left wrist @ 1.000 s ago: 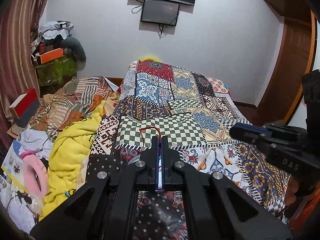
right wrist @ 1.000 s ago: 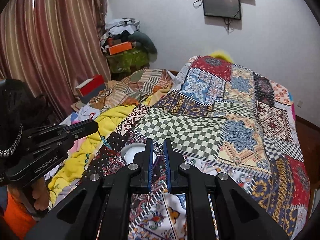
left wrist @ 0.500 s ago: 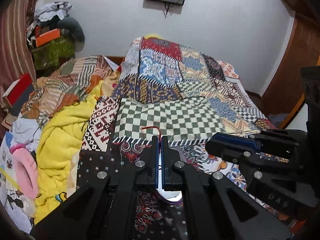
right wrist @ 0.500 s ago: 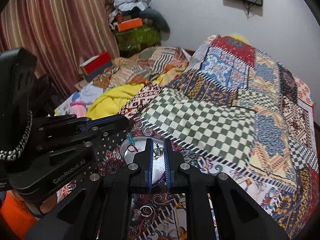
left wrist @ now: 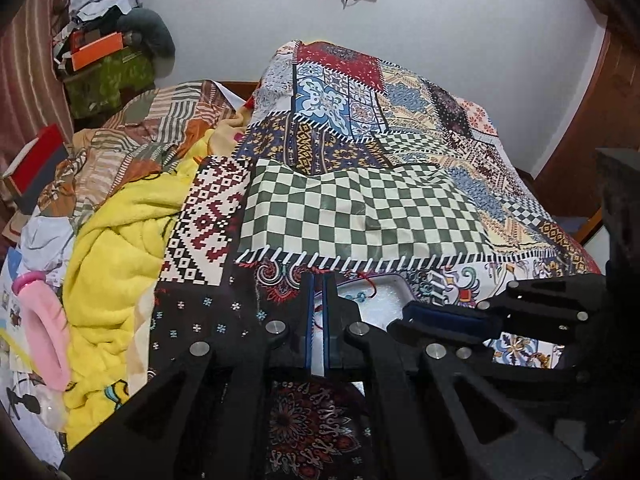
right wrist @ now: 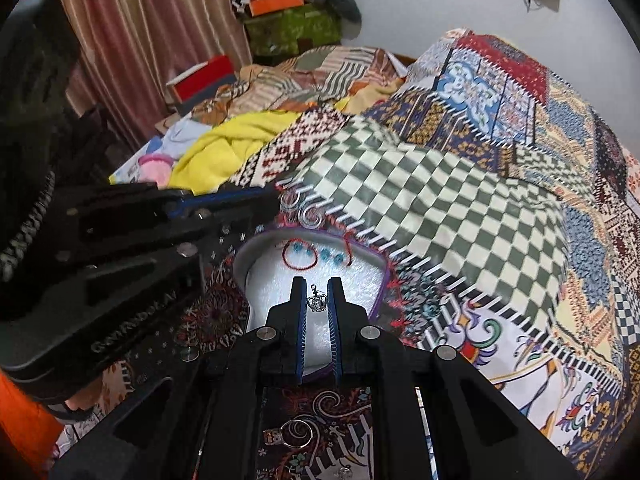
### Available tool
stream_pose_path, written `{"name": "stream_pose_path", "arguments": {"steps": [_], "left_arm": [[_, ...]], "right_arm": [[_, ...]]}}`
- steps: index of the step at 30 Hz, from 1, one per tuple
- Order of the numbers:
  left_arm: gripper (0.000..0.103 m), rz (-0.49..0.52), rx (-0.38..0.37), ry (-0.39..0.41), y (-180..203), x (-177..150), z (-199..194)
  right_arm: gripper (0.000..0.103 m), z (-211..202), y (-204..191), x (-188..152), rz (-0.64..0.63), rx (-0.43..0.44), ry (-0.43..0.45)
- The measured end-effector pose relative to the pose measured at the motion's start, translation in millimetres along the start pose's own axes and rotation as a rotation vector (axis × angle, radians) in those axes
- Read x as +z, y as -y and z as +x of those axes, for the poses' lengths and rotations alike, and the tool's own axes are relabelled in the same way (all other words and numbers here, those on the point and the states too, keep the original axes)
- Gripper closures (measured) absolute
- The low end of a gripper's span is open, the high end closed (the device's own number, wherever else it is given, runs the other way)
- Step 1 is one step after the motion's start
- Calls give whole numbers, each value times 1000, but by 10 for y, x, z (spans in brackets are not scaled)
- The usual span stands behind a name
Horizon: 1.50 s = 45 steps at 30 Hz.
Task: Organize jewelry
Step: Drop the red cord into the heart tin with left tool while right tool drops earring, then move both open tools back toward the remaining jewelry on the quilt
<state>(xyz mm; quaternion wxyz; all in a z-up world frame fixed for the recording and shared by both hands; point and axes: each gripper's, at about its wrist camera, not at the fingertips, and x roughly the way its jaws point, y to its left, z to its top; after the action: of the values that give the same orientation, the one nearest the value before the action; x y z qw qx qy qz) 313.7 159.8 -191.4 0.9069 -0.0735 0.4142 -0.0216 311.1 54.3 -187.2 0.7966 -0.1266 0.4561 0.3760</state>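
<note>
Where tray [right wrist: 256, 252] sits, red bracelet [right wrist: 299, 258] inside

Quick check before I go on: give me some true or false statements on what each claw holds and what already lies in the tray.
1. The right claw grips a small silver crown charm. True.
2. The white tray holds nothing yet. False: a red string bracelet with blue beads lies at its far end.
3. The crown charm rests on the green checkered patch. False: it is held over the tray.
4. The left claw is nearly shut, with red thread between its fingers. True.
5. The tray sits on the patchwork bedspread. True.
</note>
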Motion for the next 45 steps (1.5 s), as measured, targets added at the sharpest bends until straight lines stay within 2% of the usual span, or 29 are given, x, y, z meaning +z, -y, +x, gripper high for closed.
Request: {"name": "stream_pose_path", "arguments": {"steps": [4,9,14,17,22,29,34,39,41,45], "left_arm": [[101,14,17,16,15,-11,-63],[88,1,36,33,4,-21,-168],[59,-6,67,78,20,-12,-375],[55,-4,75,111,42,4,-552],[46,-5,79,165,107,29,-864],[41,22,82,198,284,-43,-1207],[41,41,77,188,416,-145,-1333],[40,47,59,150,550,-315,-1370],[40,49,53,125,601,-389,-1336],[40,57,45,75,691,-558,-1257]], "right_arm": [[94,55,-48,-32,-24,-3,-26],[90,36,-91,-55,-37,-16,-63],[69,-220,-28,-60,-10,-51,1],[61,-419,36,-56,18,-65,49],[60,-848,116,-103,48,-118,118],[59,-1427,228,-302,91,-177,197],[58,-1746,311,-510,135,-212,240],[53,-1918,407,-740,191,-217,262],[49,-1945,440,-847,202,-231,256],[48,-1916,498,-1020,214,-246,221]]}}
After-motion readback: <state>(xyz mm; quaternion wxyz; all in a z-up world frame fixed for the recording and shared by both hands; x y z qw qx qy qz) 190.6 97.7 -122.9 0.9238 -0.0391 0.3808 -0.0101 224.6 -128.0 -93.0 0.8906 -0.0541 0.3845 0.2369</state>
